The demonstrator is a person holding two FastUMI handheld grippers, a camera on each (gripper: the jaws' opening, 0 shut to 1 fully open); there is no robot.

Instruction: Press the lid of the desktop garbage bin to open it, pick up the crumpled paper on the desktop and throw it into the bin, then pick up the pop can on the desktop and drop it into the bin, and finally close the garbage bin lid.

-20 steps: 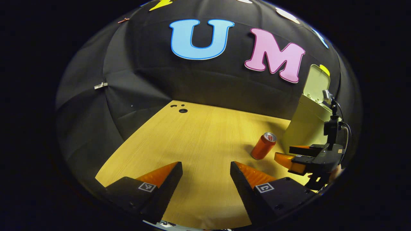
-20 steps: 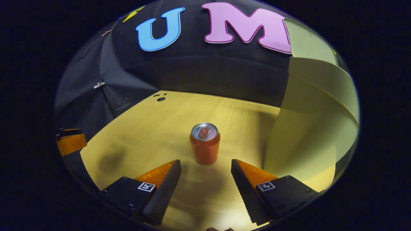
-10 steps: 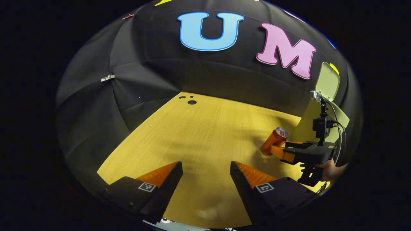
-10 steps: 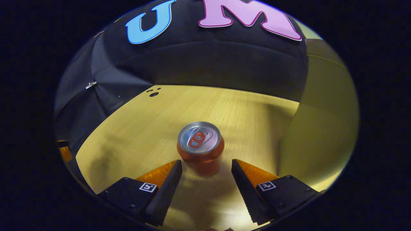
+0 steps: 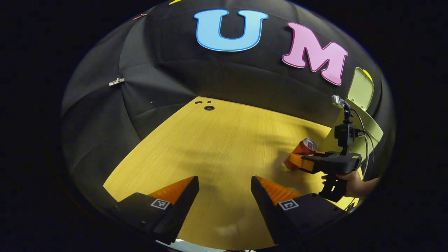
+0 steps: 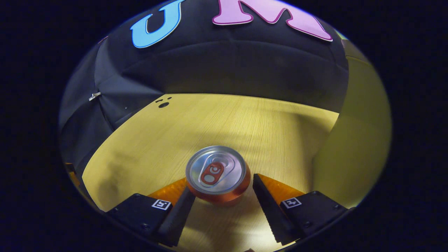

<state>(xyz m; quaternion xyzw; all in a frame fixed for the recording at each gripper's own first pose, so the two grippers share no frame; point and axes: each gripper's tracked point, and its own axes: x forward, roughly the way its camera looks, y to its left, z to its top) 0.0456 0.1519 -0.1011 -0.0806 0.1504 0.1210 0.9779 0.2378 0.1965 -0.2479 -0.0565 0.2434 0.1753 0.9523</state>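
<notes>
1. At the left stands the left gripper [image 5: 224,189], over bare wood of the desk [image 5: 217,147]. Its jaws are spread wide and there is nothing between them. The can is far to its right side, so this hand is the farther one.
2. To the right, near the far edge of the desk, the pop can [image 6: 217,175] stands upright, its long axis vertical and its silver top with the pull tab facing up.
3. The right gripper [image 6: 220,194] has the can between its two fingers, one finger at each side of the body. The jaws are open, and I cannot tell if the fingers already touch the metal; it does not look like a firm grip yet.
4. I judge that the coming move turns on this: the can is centered in the gap and only the closing is missing.
5. Farthest right is the pale green bin [image 5: 367,122], just beside the can, with its lid [image 5: 361,89] standing open.
6. No brand or writing can be read on the can. The fingers carry small square markers, not text.
</notes>
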